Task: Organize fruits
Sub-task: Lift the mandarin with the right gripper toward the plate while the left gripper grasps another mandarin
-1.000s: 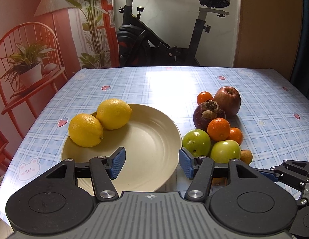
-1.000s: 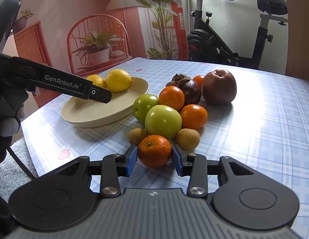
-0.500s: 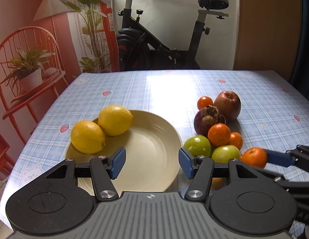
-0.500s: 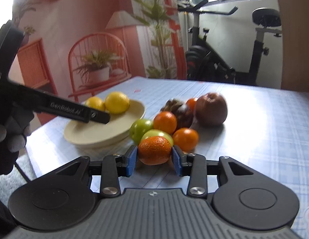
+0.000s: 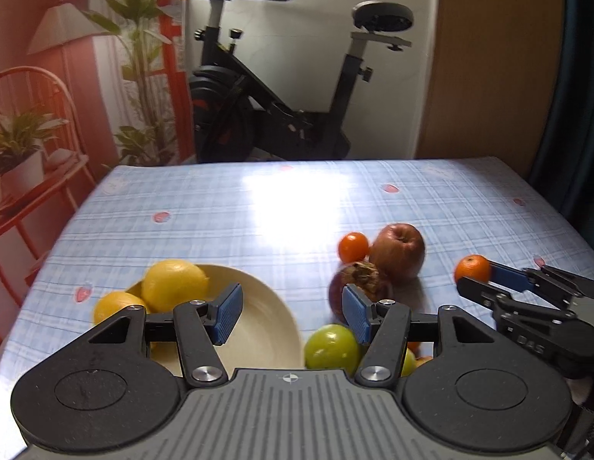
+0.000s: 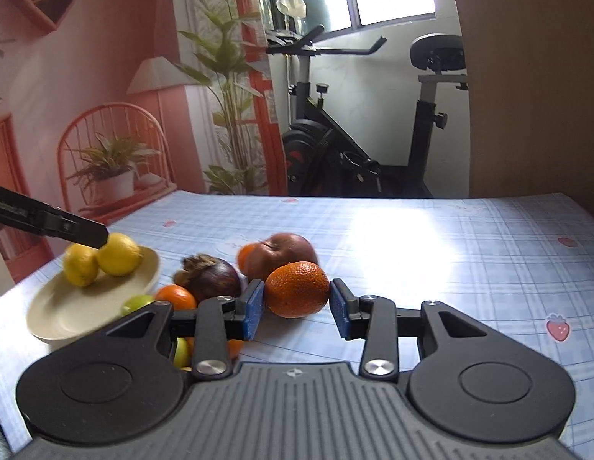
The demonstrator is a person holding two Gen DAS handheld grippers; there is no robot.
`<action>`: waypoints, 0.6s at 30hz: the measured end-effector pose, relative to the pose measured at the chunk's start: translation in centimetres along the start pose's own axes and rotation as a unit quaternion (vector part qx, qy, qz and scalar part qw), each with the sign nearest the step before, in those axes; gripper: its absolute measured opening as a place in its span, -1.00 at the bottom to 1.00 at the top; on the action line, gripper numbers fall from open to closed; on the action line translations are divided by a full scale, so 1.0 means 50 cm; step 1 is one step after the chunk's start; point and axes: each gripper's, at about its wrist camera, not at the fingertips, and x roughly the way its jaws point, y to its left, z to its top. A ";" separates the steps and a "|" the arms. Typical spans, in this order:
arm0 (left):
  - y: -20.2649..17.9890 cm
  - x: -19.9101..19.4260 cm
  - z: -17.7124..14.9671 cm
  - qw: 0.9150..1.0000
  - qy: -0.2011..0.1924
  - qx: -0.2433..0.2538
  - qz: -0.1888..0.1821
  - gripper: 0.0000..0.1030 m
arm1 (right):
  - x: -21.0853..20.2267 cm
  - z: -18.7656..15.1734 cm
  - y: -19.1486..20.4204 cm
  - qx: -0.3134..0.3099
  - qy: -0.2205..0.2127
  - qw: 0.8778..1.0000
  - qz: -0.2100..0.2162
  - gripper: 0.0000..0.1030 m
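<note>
My right gripper is clamped on a tangerine, both blue pads pressed against its sides. The fruit is deep orange with a pebbled, dimpled skin, slightly flattened, and I see it held clear above the checked blue tablecloth. From the left wrist view the same tangerine shows small and bright at the tip of the right gripper, well to the right of the fruit pile. My left gripper has its jaws apart with nothing between them, hanging over the near edge of the cream plate. Two lemons sit on the plate's far left side. Beside the plate lie a green apple, a dark mangosteen, a red apple and another small orange fruit.
</note>
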 end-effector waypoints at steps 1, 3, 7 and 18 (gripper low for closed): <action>-0.005 0.009 -0.002 1.000 0.009 0.000 -0.012 0.14 | 0.005 -0.004 -0.002 0.000 0.006 1.000 -0.004 -0.22; -0.011 0.024 -0.008 0.999 0.025 -0.002 -0.031 0.08 | 0.008 -0.013 -0.007 0.005 0.016 1.000 -0.007 -0.22; -0.017 0.053 -0.021 0.997 0.050 -0.018 -0.064 0.07 | 0.009 -0.017 -0.008 0.004 0.028 1.000 -0.006 -0.22; -0.051 0.100 -0.015 0.995 0.066 -0.011 -0.078 0.07 | 0.012 -0.016 -0.023 0.032 0.034 0.999 0.003 -0.22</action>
